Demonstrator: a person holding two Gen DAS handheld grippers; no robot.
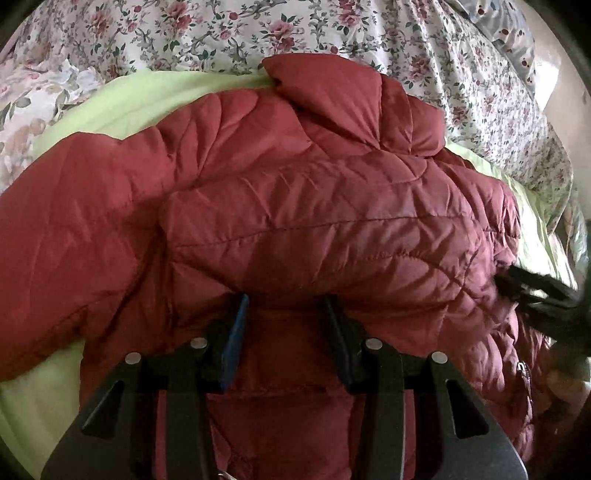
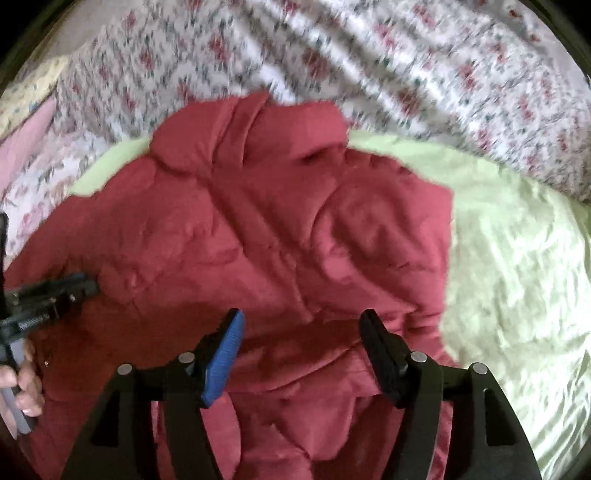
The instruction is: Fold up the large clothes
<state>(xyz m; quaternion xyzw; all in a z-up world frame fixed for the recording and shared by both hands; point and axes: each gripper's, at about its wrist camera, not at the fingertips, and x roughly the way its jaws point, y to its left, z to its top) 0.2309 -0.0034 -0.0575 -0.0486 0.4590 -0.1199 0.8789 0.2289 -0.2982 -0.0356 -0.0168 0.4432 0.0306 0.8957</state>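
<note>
The red quilted jacket [image 1: 295, 206] lies spread over a pale green sheet [image 1: 122, 99] on a bed with a flowered cover [image 1: 221, 33]. Every place below is given from the jacket. Its collar lies at the far edge, toward the flowered cover. The near part looks folded up over the body, making a thick, rounded roll close to both cameras. One sleeve stretches out flat to the left of the body in the left wrist view.

The left gripper [image 1: 284, 306] sits at the near edge of that roll, partly closed, with its two fingers pushed under the padded fold. Red cloth fills the gap between them, so it appears to be pinching a bunch of the jacket.

The right gripper [image 2: 301, 328] hovers over the near right part of the jacket. Its jaws stand well apart and hold nothing; the cloth lies below them, clear of the pads.

By my reading the folding is about midway. One lengthwise fold seems to be made. The outstretched sleeve has yet to be brought in, and the bundle still needs folding again and flattening.
</note>
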